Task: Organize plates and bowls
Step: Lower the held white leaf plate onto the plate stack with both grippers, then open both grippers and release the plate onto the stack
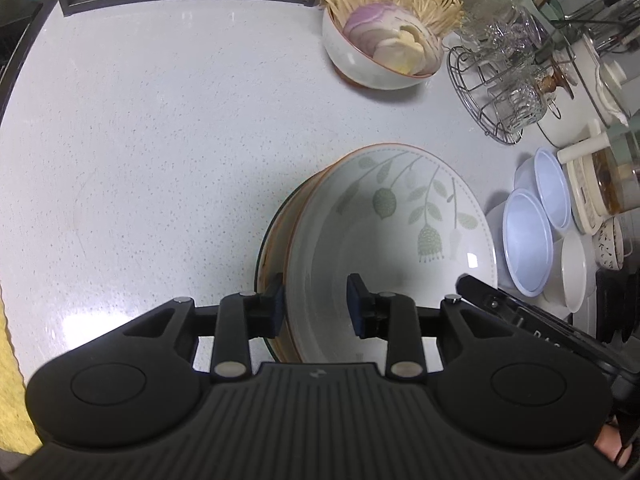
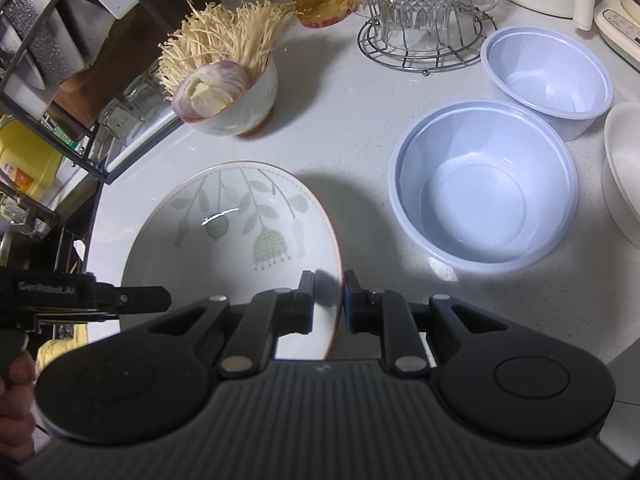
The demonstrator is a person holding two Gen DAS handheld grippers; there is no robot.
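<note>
A white plate with green leaf print (image 1: pixel 400 216) (image 2: pixel 236 224) lies on top of a short stack of plates on the white counter. My left gripper (image 1: pixel 316 306) straddles the stack's near-left rim with its jaws apart, one finger outside, one inside. My right gripper (image 2: pixel 328 300) is shut on the leaf plate's right rim. Two pale blue plastic bowls (image 2: pixel 484 192) (image 2: pixel 548 76) stand to the right, also showing in the left wrist view (image 1: pixel 524 236). A white bowl (image 2: pixel 624 168) sits at the far right.
A bowl of enoki mushrooms and sliced onion (image 1: pixel 380 56) (image 2: pixel 228 96) stands behind. A wire rack of glasses (image 2: pixel 420 20) (image 1: pixel 500 88), a kettle (image 1: pixel 600 80) and appliances crowd the back right. A dish rack (image 2: pixel 60 60) lies to the left.
</note>
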